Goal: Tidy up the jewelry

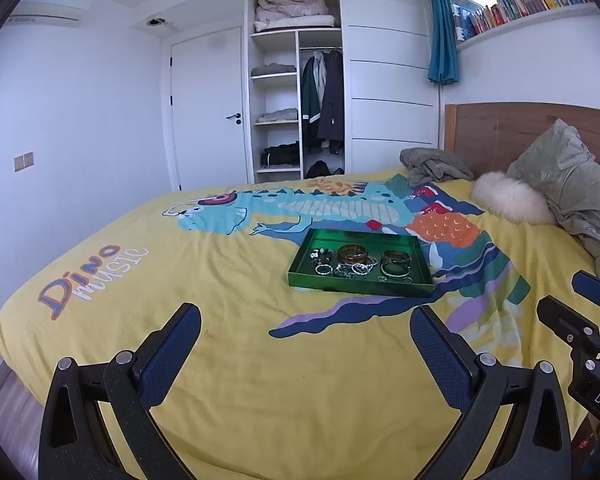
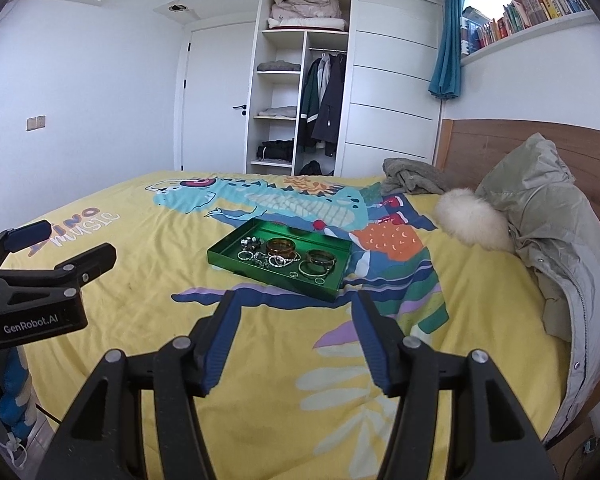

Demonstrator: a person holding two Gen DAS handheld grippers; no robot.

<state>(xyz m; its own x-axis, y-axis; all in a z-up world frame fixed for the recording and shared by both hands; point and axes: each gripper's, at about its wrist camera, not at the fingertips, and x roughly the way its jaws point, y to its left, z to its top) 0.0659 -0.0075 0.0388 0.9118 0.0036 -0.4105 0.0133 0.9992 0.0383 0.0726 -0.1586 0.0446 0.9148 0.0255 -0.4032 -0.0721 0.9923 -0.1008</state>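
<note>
A shallow green rectangular metal tray (image 1: 360, 286) lies on the yellow dinosaur-print bedspread (image 1: 228, 360), ahead of both tongs. It holds brown translucent bangles (image 1: 353, 254), thin silver bracelets (image 1: 360, 269) and small silver rings (image 1: 323, 269). Its long axis runs crosswise to the left tongs (image 1: 306, 330), which gape wide and empty. The right tongs (image 2: 294, 312) are likewise parted, holding nothing.

On the yellow bedspread (image 1: 228, 360) we read "Dino music," printed in orange-and-blue and white letters near its left edge. On the body of the left gripper (image 2: 44, 240), seen from the right wrist view, we read "GenRobot.AI" in white. On the right gripper (image 1: 596, 292), at the left wrist view's edge, we read only "DAS," cut off. The book spines on the shelf (image 2: 532, 36) are too small for us to read.
</note>
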